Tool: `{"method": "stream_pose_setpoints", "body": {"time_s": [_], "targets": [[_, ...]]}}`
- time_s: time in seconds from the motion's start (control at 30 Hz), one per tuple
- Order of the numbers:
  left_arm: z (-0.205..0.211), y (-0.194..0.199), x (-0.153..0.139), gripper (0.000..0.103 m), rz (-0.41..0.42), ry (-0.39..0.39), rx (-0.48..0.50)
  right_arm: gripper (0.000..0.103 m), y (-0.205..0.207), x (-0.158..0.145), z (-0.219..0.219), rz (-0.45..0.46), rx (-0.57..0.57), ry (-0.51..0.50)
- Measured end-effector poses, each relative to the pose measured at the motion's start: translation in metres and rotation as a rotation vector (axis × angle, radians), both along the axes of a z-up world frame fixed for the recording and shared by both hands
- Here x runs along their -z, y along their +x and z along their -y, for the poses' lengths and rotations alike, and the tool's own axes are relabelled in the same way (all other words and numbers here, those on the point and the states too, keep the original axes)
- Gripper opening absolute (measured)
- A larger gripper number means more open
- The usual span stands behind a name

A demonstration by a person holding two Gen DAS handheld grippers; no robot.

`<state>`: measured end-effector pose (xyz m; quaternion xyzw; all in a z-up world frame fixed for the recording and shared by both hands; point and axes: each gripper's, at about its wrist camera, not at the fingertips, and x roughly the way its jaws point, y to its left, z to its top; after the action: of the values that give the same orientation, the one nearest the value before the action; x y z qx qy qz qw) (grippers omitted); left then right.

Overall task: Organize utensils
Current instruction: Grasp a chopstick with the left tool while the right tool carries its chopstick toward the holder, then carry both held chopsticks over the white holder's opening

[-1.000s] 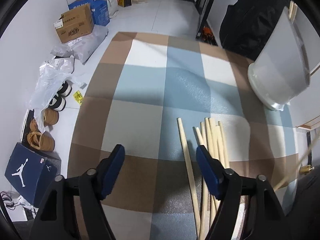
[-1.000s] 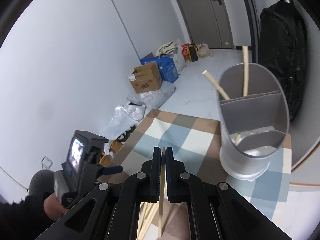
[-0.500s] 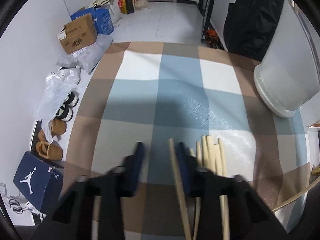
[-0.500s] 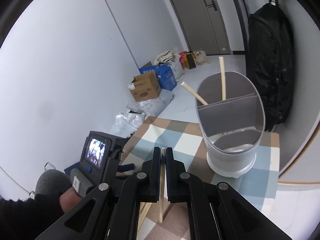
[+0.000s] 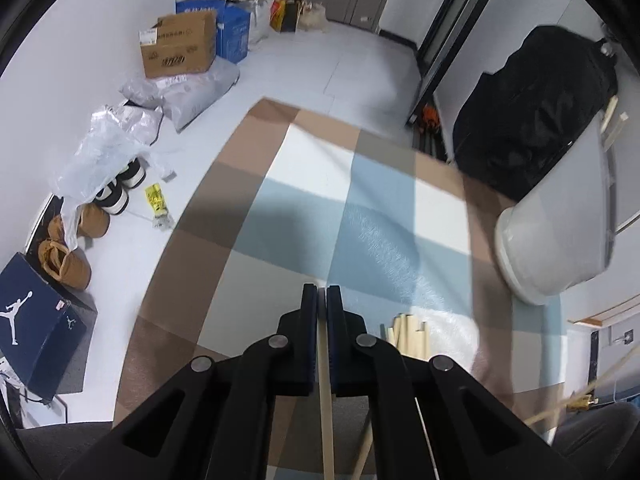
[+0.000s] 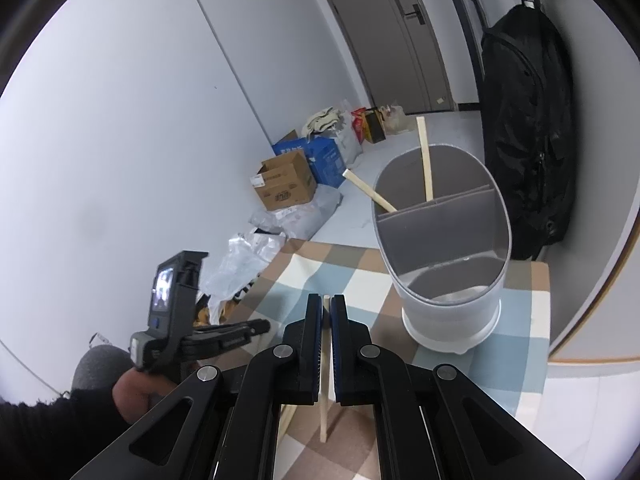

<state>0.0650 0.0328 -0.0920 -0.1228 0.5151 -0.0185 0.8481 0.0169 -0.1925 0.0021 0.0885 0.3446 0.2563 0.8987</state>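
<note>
Both jaws pinch chopsticks (image 5: 325,376) (image 6: 325,364) lengthwise along their fingers.

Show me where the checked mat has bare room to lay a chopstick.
Bare: the checked mat between the shoes and the grey holder. Crowded: the loose chopsticks just right of the left gripper.

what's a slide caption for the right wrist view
Right claw clamps a chopstick before the divided holder.

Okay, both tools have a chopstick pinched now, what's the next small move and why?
Probably carry the right tool toward the grey holder and lower its chopstick into a compartment. That tool already faces the holder, where two chopsticks already stand; the left tool is shut on its stick too.
</note>
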Motion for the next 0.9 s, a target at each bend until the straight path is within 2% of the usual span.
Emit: {"method": "stream_pose_setpoints", "body": {"time_s": [0.13,0.3,0.63,0.9], "targets": [[0.002,-0.008,-0.019,0.000,0.063,-0.003,0.019,0.004,-0.004,-0.007,-0.002,0.024,-0.001,-0.007],[0.000,-0.016,-0.041,0.000,0.155,0.030,0.052,0.004,-0.007,-0.011,0.000,0.033,0.008,-0.008],[-0.006,-0.024,-0.086,0.000,0.290,-0.022,0.044,0.004,-0.015,-0.026,0.005,0.066,0.030,0.002],[0.009,-0.021,-0.121,0.000,0.368,-0.043,0.103,0.004,-0.014,-0.045,0.012,0.110,0.049,0.011]]}}
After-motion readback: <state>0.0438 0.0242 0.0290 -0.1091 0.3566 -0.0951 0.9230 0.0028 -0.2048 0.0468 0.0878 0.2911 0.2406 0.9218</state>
